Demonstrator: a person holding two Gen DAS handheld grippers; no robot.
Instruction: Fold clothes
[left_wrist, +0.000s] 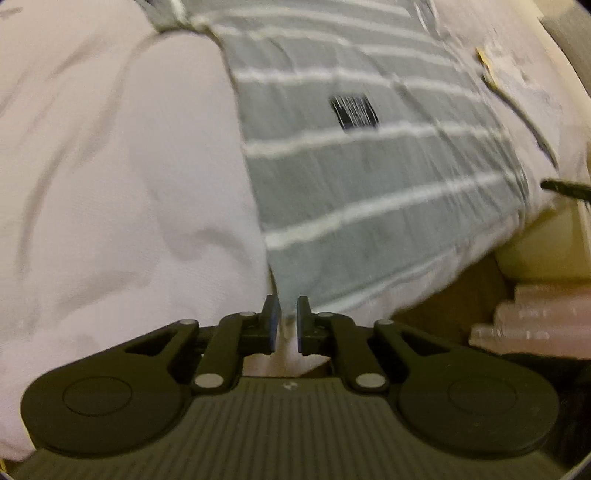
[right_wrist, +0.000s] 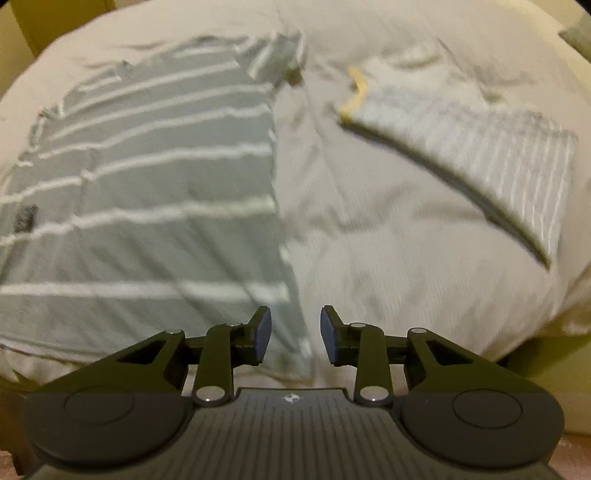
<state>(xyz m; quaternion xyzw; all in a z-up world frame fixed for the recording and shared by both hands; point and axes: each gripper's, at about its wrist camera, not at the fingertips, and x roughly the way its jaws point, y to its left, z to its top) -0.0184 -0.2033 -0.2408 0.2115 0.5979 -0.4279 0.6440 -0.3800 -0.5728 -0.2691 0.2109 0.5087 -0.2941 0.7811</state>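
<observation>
Left gripper (left_wrist: 287, 323) sits at the near corner of the striped shirt (left_wrist: 354, 177), jaws narrowly apart with the hem between them. Right gripper (right_wrist: 295, 334) hovers wide open over the shirt's other near corner (right_wrist: 291, 332). Shirt lies flat on the white bed (right_wrist: 388, 240), a folded garment (right_wrist: 480, 147) well apart.

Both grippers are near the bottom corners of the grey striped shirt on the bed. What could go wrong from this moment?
1. The left gripper has a narrow gap at the corner of the striped shirt; it could pinch the white bedsheet together with the hem.
2. The right gripper is open over the other corner, so one side might lift first and skew the fold.
3. The folded garment lies close by and might be disturbed.
</observation>
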